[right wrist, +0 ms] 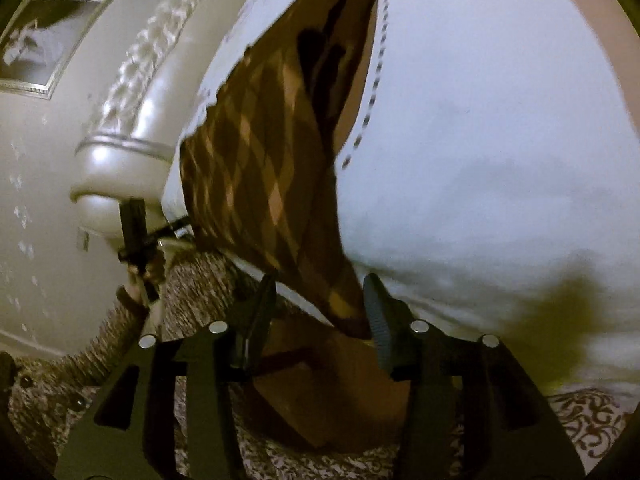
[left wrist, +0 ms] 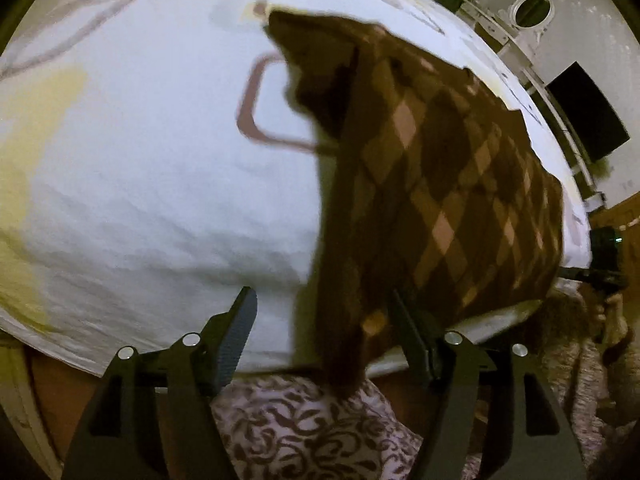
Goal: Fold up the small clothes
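Observation:
A brown garment with a tan diamond pattern [left wrist: 440,184] lies spread on the white bed sheet [left wrist: 140,160], and its near edge hangs over the bed's side. My left gripper [left wrist: 322,312] is open; one hanging corner of the garment sits between its fingers, against the right finger [left wrist: 412,332] and well clear of the left one. In the right wrist view the same garment [right wrist: 256,160] runs away from me. My right gripper [right wrist: 320,292] is open too, with the other near corner between its fingers, beside the right finger [right wrist: 378,312].
A cream carved headboard [right wrist: 132,120] and a framed picture [right wrist: 52,40] stand at the bed's left in the right wrist view. A person's knitted sleeve [right wrist: 192,280] and floral-patterned cloth [left wrist: 300,432] lie below the bed edge. Pink lines mark the sheet [left wrist: 248,120].

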Motion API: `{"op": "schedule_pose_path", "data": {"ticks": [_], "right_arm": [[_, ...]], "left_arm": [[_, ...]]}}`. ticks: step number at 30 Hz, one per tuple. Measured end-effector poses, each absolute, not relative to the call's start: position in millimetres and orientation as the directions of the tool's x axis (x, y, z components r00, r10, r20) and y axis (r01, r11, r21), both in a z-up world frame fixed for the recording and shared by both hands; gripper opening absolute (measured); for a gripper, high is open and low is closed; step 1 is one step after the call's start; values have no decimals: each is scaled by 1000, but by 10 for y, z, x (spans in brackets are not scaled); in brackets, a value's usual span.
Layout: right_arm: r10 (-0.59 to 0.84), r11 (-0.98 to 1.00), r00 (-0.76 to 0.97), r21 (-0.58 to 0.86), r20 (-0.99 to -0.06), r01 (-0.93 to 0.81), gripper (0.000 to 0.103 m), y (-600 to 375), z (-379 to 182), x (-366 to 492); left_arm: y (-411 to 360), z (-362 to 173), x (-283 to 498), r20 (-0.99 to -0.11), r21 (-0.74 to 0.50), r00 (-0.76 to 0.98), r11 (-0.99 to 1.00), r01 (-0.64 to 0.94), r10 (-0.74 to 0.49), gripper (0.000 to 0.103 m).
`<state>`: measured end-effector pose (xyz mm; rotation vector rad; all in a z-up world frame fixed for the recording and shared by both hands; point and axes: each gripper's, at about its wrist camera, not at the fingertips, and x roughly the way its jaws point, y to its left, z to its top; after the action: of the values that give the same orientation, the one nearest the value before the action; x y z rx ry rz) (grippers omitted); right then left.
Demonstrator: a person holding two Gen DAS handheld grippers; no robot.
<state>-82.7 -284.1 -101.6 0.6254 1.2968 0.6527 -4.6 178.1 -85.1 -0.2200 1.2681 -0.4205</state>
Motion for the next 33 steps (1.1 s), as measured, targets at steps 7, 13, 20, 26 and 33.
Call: {"op": "schedule_pose_path", "data": {"ticks": [7, 13, 20, 26, 33], "right_arm": [[750, 660, 122, 747, -650, -81, 45, -2760, -1085, -818], [782, 619, 125, 784, -610, -52, 45, -2762, -1128, -759], [811, 582, 112, 812, -574, -51, 43, -2636, -1159, -668], [815, 578, 85, 814, -573, -63, 25, -2546, -1175, -641], [811, 583, 108, 810, -575, -65, 4, -2558, -1155, -643]], "left_arm": [[1759, -962, -107, -847, -484, 155, 859, 170, -508, 70], [1655, -945, -154, -877, -415, 178, 890, 189, -447, 63], [1602, -1051, -190, -902, -394, 108, 900, 188, -417, 14], [1545, -1024, -177, -881, -434, 117, 881, 186, -458, 14], [1636, -1095, -142, -876, -458, 109, 881, 118, -470, 10]]}}
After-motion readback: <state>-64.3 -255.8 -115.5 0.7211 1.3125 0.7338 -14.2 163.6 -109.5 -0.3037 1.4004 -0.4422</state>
